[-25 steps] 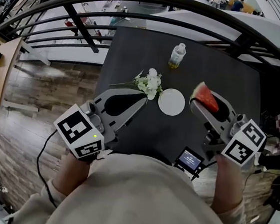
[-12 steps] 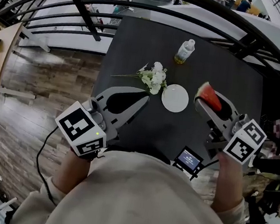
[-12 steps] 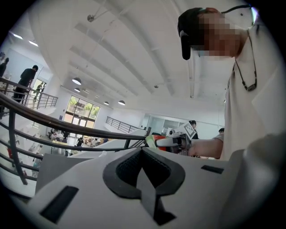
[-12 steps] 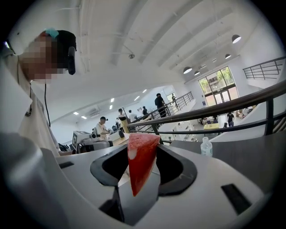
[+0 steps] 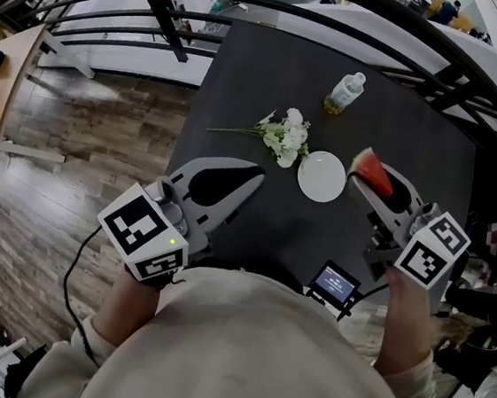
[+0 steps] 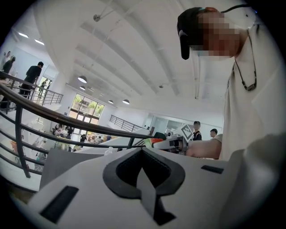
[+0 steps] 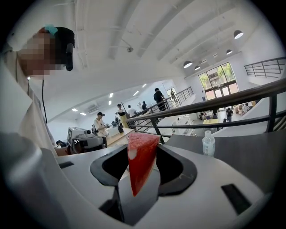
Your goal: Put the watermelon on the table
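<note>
A red wedge of watermelon [image 5: 372, 172] with a green rind is held over the right part of the dark table [image 5: 272, 71]. My right gripper [image 5: 358, 185] is shut on it. In the right gripper view the watermelon [image 7: 140, 161] stands point down between the jaws of my right gripper [image 7: 141, 154]. My left gripper [image 5: 256, 176] hovers over the table's near left part, shut and empty. In the left gripper view the left gripper [image 6: 142, 151] points across at the watermelon [image 6: 154, 142].
On the table lie a white plate [image 5: 321, 176], a bunch of white flowers [image 5: 287, 138] and a small bottle [image 5: 345, 93] farther back. A dark railing [image 5: 253, 2] curves behind the table. A small screen device [image 5: 337, 284] sits near my chest. Wooden floor [image 5: 84, 157] lies to the left.
The head view has shifted, so the table's things sit slightly right in the picture. Both grippers keep about the same pose, and the watermelon stays in the right one.
</note>
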`<state>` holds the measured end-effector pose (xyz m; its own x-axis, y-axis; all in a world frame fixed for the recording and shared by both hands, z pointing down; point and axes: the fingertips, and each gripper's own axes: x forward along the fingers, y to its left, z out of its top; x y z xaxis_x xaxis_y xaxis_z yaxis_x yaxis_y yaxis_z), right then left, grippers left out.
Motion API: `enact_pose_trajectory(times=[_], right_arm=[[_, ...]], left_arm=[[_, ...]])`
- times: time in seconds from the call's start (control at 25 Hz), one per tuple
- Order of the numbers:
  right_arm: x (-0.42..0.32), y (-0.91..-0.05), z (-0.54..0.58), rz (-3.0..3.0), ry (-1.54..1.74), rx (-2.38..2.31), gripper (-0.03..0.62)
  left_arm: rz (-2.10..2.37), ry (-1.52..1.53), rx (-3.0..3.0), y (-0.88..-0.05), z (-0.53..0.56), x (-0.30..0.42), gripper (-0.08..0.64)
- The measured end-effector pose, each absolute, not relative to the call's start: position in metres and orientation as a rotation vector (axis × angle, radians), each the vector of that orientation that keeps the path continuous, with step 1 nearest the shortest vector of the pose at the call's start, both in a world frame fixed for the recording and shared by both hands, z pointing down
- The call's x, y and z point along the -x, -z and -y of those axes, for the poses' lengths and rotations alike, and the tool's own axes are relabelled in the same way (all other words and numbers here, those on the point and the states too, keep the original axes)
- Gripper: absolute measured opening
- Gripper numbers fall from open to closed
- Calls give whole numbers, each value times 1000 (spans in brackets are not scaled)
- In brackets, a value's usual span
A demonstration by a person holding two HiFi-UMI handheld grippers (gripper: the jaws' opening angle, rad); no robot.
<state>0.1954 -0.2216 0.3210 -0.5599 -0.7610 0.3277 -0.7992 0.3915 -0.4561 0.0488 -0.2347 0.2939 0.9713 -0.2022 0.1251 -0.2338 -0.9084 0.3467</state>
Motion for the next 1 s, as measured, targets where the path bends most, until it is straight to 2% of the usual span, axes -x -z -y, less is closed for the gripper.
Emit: enact_pose_trajectory(times=[1.0], right_arm=[[-208, -420, 243, 2401, -1046, -1361, 199]], left_arm=[[465, -159, -2635, -332, 245, -19, 5]])
